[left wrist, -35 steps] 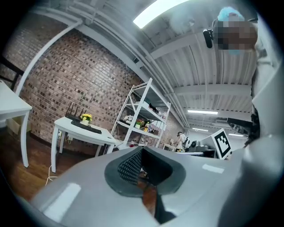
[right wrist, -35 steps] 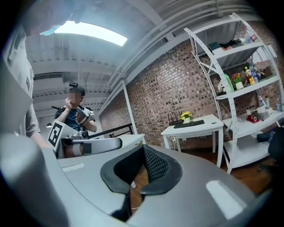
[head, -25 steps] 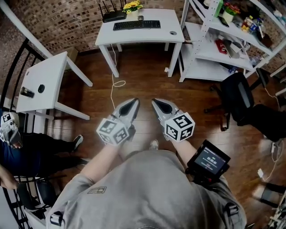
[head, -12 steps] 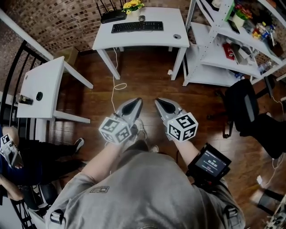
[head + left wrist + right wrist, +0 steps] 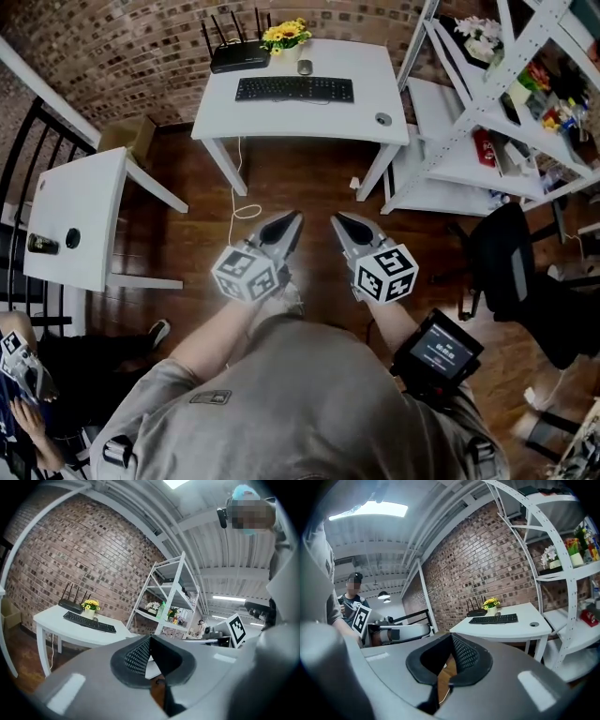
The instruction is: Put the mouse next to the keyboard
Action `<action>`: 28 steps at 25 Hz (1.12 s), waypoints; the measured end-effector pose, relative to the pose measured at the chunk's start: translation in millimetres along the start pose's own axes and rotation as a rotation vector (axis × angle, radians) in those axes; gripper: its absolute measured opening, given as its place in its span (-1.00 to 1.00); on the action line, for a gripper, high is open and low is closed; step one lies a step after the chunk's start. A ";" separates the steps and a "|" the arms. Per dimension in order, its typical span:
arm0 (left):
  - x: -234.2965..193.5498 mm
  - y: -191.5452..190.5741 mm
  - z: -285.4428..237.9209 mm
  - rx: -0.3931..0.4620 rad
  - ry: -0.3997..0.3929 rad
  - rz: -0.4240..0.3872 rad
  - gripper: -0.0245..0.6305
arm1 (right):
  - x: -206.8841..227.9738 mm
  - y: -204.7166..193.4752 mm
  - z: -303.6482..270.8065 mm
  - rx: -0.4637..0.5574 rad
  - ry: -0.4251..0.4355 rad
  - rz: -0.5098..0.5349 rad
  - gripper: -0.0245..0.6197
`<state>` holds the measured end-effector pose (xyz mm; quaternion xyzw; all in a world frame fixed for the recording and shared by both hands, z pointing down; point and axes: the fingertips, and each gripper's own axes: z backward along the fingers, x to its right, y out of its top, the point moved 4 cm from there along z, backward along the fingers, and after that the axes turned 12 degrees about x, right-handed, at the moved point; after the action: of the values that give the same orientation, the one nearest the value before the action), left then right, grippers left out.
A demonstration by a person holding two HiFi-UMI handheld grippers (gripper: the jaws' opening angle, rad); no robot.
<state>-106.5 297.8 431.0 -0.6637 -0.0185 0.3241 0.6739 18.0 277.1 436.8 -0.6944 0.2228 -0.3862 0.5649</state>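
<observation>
A white desk (image 5: pixel 366 80) stands ahead against the brick wall. On it lies a black keyboard (image 5: pixel 293 89), with a small grey mouse (image 5: pixel 304 67) behind it beside a pot of yellow flowers (image 5: pixel 286 36). My left gripper (image 5: pixel 296 217) and right gripper (image 5: pixel 336 218) hang side by side over the wooden floor, well short of the desk. Both are shut with nothing between the jaws. The keyboard (image 5: pixel 89 621) shows in the left gripper view beyond the left gripper (image 5: pixel 149 639). In the right gripper view the right gripper (image 5: pixel 451 637) points toward the keyboard (image 5: pixel 493 618).
A black router (image 5: pixel 239 56) sits at the desk's back left and a small round object (image 5: pixel 382 119) near its right corner. A second white table (image 5: pixel 80 216) stands at the left, a white shelving unit (image 5: pixel 487 141) and a black chair (image 5: pixel 502 258) at the right. A cable (image 5: pixel 246 211) lies on the floor.
The desk has drawn nearer and sits lower in the head view. Both grippers have travelled forward with me, still side by side and shut.
</observation>
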 end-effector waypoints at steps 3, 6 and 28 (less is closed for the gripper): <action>-29.7 13.3 -18.5 -0.005 -0.004 -0.007 -0.93 | 11.1 9.1 -32.2 0.000 -0.010 0.007 -0.89; -54.6 24.3 -32.2 -0.008 0.006 -0.012 -0.93 | 20.8 15.3 -59.5 -0.006 -0.017 0.012 -0.89; -174.4 29.3 -213.7 0.015 0.206 -0.047 -0.93 | 213.1 54.3 -202.8 -0.009 0.067 0.005 -0.89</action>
<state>-159.0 26.1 449.8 -0.6879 0.0380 0.2384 0.6844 -6.6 -20.2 458.4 -0.6830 0.2451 -0.4070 0.5548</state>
